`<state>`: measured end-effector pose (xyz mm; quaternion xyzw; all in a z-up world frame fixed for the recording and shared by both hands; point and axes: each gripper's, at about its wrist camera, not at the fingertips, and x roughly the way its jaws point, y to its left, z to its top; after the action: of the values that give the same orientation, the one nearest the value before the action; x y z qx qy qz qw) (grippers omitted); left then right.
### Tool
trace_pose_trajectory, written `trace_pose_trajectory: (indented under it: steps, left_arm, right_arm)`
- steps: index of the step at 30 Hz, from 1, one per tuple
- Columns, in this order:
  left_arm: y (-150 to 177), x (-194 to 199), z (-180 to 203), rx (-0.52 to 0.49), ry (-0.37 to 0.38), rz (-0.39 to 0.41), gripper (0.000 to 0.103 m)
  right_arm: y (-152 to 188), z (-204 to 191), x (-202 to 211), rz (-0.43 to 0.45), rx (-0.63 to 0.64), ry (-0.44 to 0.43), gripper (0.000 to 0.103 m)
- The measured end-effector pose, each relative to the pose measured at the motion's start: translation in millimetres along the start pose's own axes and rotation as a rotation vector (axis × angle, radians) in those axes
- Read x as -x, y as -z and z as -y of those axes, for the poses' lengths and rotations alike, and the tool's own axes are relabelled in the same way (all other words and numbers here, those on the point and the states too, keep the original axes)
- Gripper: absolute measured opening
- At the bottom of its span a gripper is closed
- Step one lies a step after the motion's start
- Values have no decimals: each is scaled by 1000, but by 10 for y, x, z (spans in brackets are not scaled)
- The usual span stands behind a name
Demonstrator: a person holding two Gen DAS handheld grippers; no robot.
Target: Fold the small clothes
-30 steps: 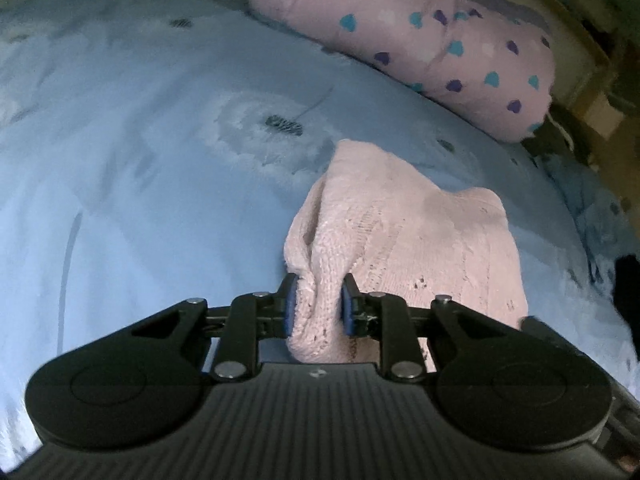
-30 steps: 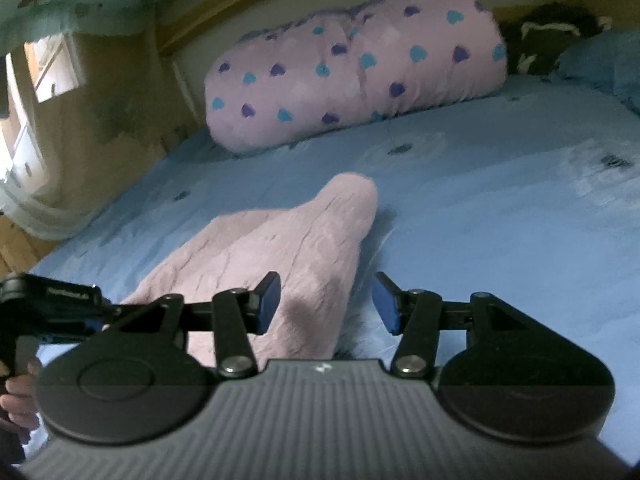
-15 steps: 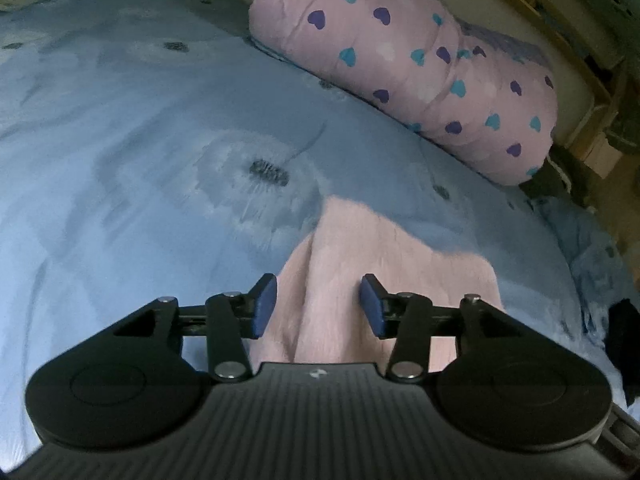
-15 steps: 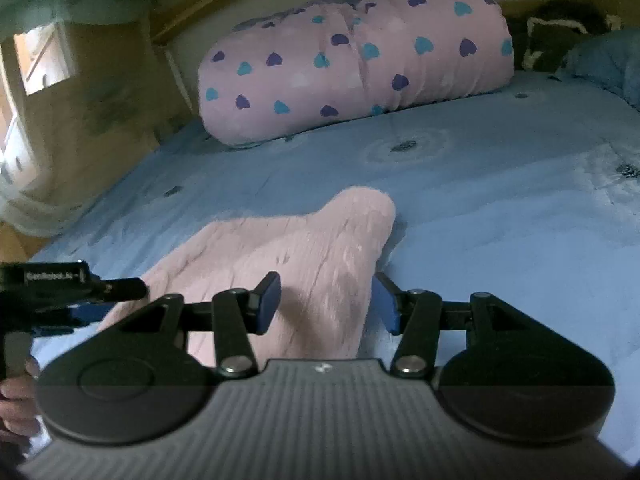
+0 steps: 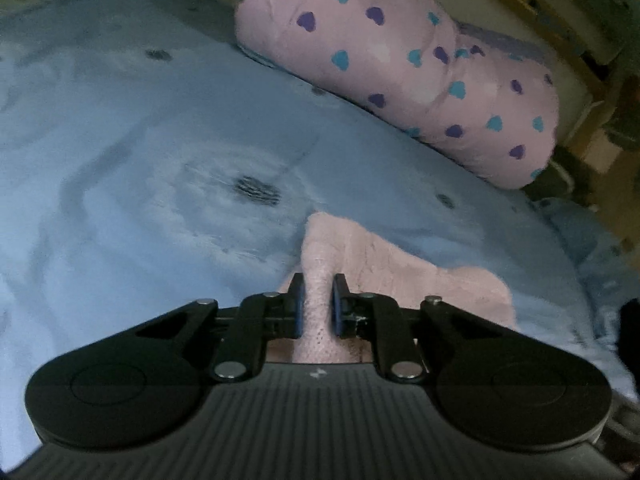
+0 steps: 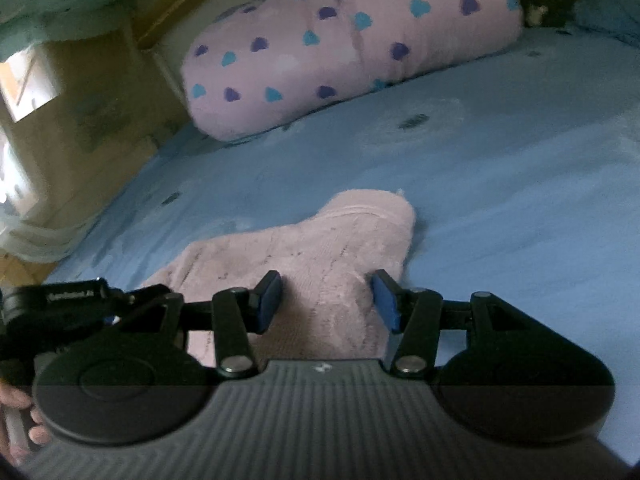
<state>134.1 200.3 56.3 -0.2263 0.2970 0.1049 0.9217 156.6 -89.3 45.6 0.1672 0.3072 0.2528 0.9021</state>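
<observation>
A left gripper [image 5: 316, 300] pinched a pale pink knitted garment [image 5: 400, 268] on the blue floral bedspread [image 5: 160, 160], the right gripper [image 6: 326, 300] gaped over it, and a heart-print pink pillow [image 5: 400, 64] filled the upper right.

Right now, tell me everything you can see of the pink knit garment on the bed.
The pink knit garment is pale pink, soft and fuzzy, with a cable-like knit texture. It lies partly folded on the blue bedspread, one narrow rounded end pointing toward the heart-print pillow without reaching it. The left gripper is shut on a bunched ridge of it; the right gripper stands open, astride another part.
</observation>
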Motion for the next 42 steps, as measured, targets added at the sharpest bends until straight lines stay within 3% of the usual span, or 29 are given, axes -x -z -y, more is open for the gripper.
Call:
trace_pose_trajectory:
  steps: [3, 6, 9, 12, 15, 17, 20, 25, 31, 36, 42]
  left_arm:
    - [41, -57, -26, -20, -43, -19, 16]
    - [43, -67, -35, -16, -42, -21, 18]
    - [40, -33, -37, -2, -31, -23, 20]
    - [24, 61, -46, 11, -10, -31, 28]
    - [-9, 202, -67, 28, 37, -58, 54]
    - [-13, 346, -88, 51, 67, -54, 71]
    - [-8, 537, -56, 64, 77, -54, 87]
    - [162, 622, 17, 27, 60, -125, 90]
    - [400, 407, -88, 24, 14, -182, 91]
    - [417, 295, -225, 107, 101, -225, 91]
    - [448, 263, -256, 121, 120, -232, 91]
  right_arm:
    - [-2, -148, -16, 19, 77, -45, 54]
    - [47, -236, -139, -2, 162, 14, 54]
    - [59, -178, -156, -5, 152, 35, 57]
    - [48, -129, -56, -2, 101, 42, 58]
    - [60, -117, 94, 6, 70, 44, 60]
    - [76, -106, 196, 10, 49, 39, 69]
    - [100, -90, 347, 11, 20, 29, 72]
    - [149, -14, 576, -9, -40, 0, 76]
    - [299, 61, 673, -51, -128, -48, 78]
    - [402, 64, 546, -102, -177, -92, 78]
    - [530, 97, 308, -152, -261, -122, 82]
